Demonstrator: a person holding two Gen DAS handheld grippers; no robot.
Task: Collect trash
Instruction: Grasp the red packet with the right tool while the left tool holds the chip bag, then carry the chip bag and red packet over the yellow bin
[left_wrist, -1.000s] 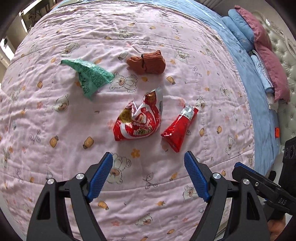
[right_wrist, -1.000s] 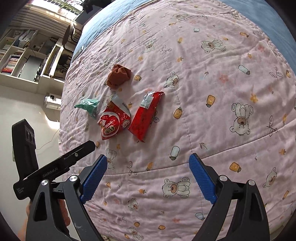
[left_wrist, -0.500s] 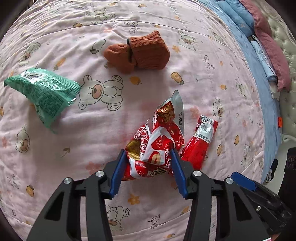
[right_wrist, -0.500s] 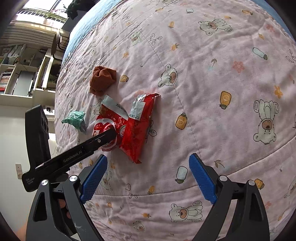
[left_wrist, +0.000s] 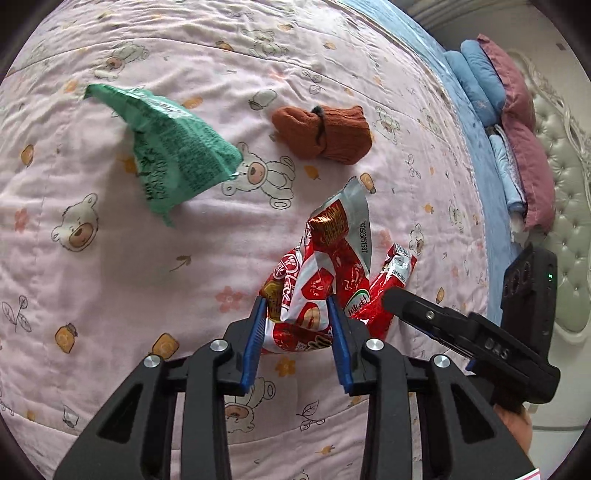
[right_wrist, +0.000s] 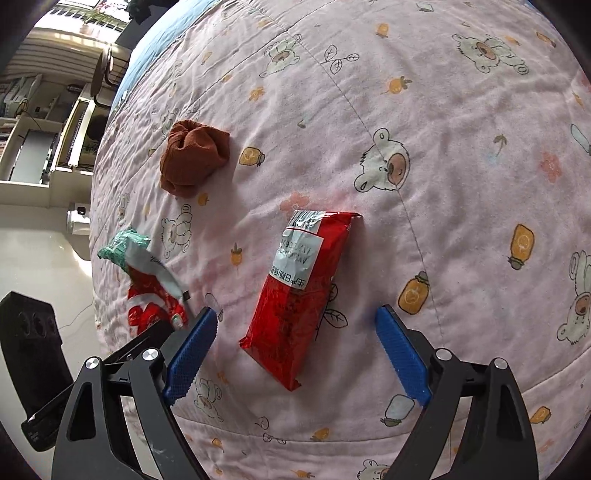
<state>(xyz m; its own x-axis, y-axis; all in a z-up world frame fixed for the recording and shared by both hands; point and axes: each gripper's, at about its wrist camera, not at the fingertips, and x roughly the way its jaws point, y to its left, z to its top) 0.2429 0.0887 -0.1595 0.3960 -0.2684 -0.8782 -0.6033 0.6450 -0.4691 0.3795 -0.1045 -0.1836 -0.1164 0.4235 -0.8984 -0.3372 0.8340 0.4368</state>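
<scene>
On the quilt (left_wrist: 110, 280), crumpled wrapper (left_wrist: 321, 280) sits between flat packet (right_wrist: 303, 291) (right) and torn bag (left_wrist: 173, 155), socks (left_wrist: 325, 134) behind.

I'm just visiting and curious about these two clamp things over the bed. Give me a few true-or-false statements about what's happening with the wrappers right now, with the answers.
1. The left gripper is shut on the crumpled red and white wrapper. True.
2. The right gripper is clamped on the flat red packet. False: its jaws stand wide open on either side of the packet, not touching it.
3. The green wrapper is held by a gripper. False: it lies loose on the pink quilt, apart from both.
4. The brown rolled socks lie on the quilt, untouched. True.
5. The flat red packet lies on a table. False: it lies on the quilt.
</scene>
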